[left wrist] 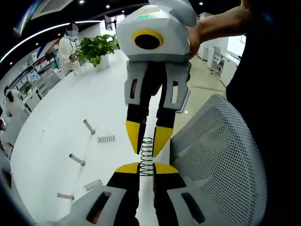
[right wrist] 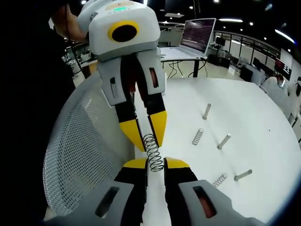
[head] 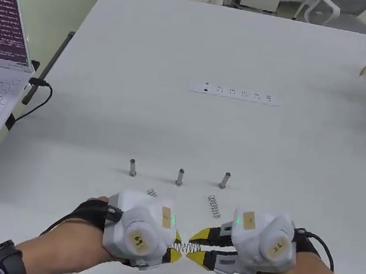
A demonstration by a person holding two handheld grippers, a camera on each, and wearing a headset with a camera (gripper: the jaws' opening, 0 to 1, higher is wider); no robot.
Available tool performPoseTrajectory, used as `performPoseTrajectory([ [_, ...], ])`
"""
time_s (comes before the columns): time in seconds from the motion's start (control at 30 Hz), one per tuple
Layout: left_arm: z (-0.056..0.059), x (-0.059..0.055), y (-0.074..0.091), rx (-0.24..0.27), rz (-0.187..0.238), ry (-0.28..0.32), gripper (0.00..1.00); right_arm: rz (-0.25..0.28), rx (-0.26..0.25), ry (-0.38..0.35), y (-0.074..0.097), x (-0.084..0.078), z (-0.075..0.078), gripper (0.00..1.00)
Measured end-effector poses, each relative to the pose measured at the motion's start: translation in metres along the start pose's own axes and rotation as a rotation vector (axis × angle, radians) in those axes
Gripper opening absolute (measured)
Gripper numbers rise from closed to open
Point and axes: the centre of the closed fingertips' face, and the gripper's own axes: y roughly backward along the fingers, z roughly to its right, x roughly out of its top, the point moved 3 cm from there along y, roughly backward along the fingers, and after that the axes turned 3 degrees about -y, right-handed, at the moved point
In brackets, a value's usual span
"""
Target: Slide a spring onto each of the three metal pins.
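A light, bendy spring [left wrist: 146, 154] spans the gap between both pairs of jaws. The left gripper [left wrist: 146, 168] and right gripper [right wrist: 155, 164], nearly closed, each pinch one end. Holding it near one end should leave the other free.

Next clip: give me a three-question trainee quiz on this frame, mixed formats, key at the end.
1. True or false: one of the three pins already wears a spring.
2. How many springs lie loose on the table? A) one B) two C) three
3. Fill in: the left gripper and the right gripper both clamp the same ____, stretched between them.
Key: 1 false; 2 B; 3 spring.
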Motion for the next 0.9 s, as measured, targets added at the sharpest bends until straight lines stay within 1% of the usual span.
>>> performPoseTrajectory([
  [0.1, 0.000, 0.000, 0.000, -0.005, 0.003, -0.006, 0.02, 0.004, 0.012, 0.005, 0.002, 0.001, -0.001, 0.09],
  [0.23, 0.000, -0.001, -0.002, -0.004, -0.005, -0.024, 0.02, 0.010, 0.034, 0.014, 0.003, 0.005, -0.004, 0.08],
  [0.33, 0.001, -0.002, -0.004, -0.009, -0.009, -0.029, 0.03, 0.000, 0.047, 0.021, 0.003, 0.005, -0.006, 0.08],
  [0.47, 0.002, -0.002, -0.006, -0.009, -0.008, -0.039, 0.03, -0.005, 0.053, 0.024, 0.005, 0.006, -0.007, 0.08],
  [0.53, 0.002, -0.002, -0.007, -0.007, -0.006, -0.037, 0.03, -0.005, 0.054, 0.025, 0.005, 0.006, -0.007, 0.08],
  [0.63, 0.001, -0.002, -0.010, -0.002, -0.005, -0.015, 0.03, -0.006, 0.048, 0.023, 0.006, 0.007, -0.007, 0.08],
  [0.73, 0.001, -0.002, -0.011, -0.002, -0.002, -0.017, 0.02, -0.010, 0.045, 0.025, 0.007, 0.008, -0.006, 0.08],
  [0.9, -0.002, 0.003, -0.013, 0.004, 0.027, -0.001, 0.02, -0.024, 0.039, 0.045, 0.011, 0.015, -0.003, 0.08],
])
